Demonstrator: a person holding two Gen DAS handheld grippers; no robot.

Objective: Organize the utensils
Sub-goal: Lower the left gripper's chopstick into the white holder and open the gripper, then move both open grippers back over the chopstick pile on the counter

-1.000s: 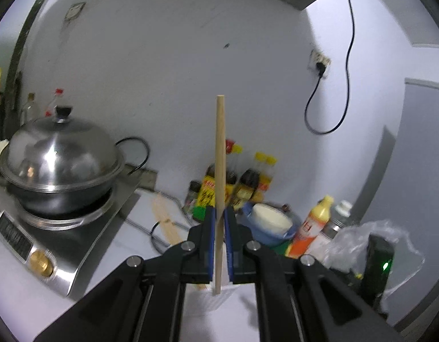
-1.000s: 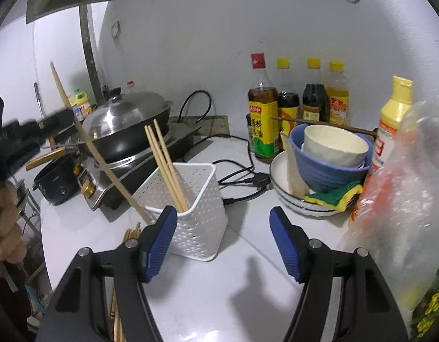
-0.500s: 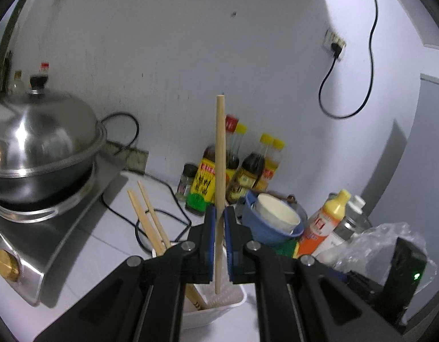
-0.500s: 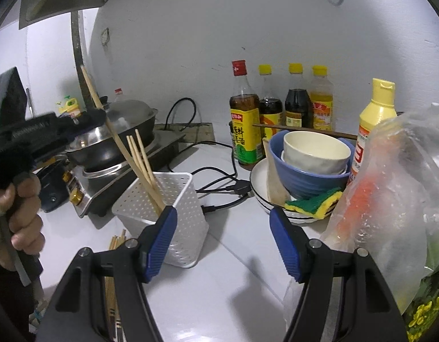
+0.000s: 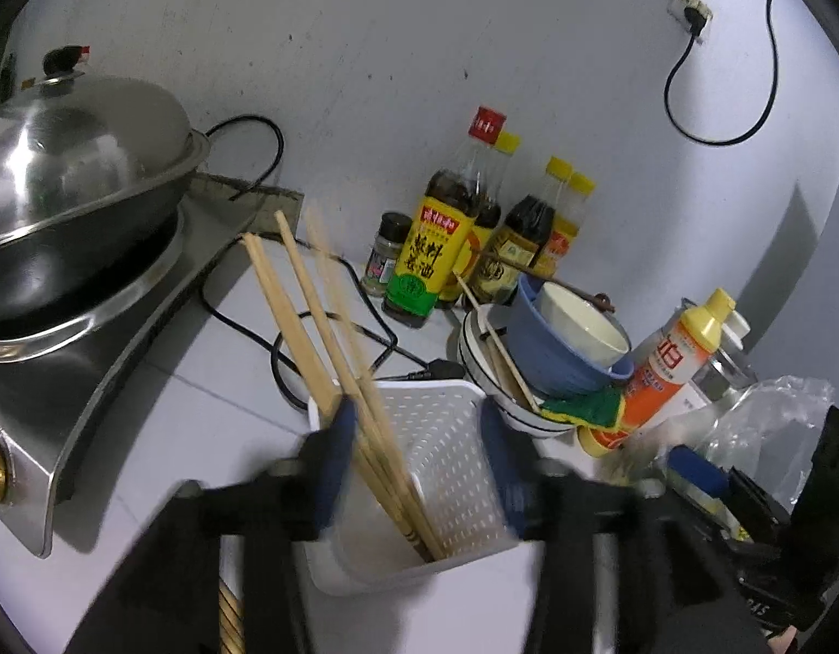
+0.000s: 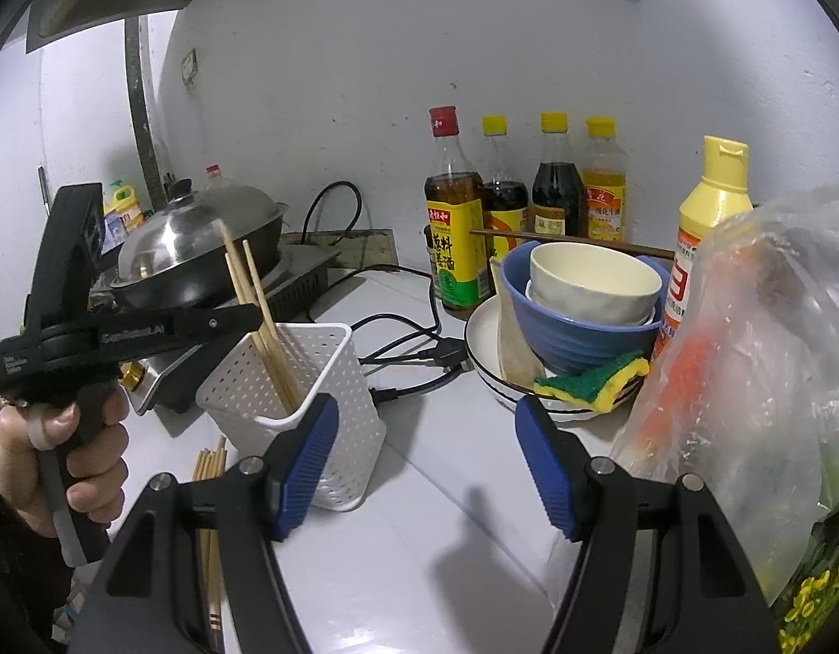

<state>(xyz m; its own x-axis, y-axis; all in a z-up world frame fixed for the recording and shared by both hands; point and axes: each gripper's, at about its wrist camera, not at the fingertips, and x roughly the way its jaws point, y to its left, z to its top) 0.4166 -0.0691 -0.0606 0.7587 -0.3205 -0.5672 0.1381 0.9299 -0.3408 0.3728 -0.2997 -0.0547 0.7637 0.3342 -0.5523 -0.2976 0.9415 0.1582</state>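
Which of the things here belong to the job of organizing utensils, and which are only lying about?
Belong to the job:
- pale wooden chopsticks leaning in the holder
- white perforated plastic holder
- loose wooden chopsticks on the counter
- left tongs, jaws opening

Lying about:
- steel-lidded wok
- sauce bottles
- blue bowl
- green-yellow sponge

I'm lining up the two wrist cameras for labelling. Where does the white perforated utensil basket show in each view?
Left wrist: white perforated basket low centre, between the left gripper jaws, which are opening; chopsticks lean out.
Right wrist: basket left of centre, behind the right gripper.
Shared landmark: blue bowl.
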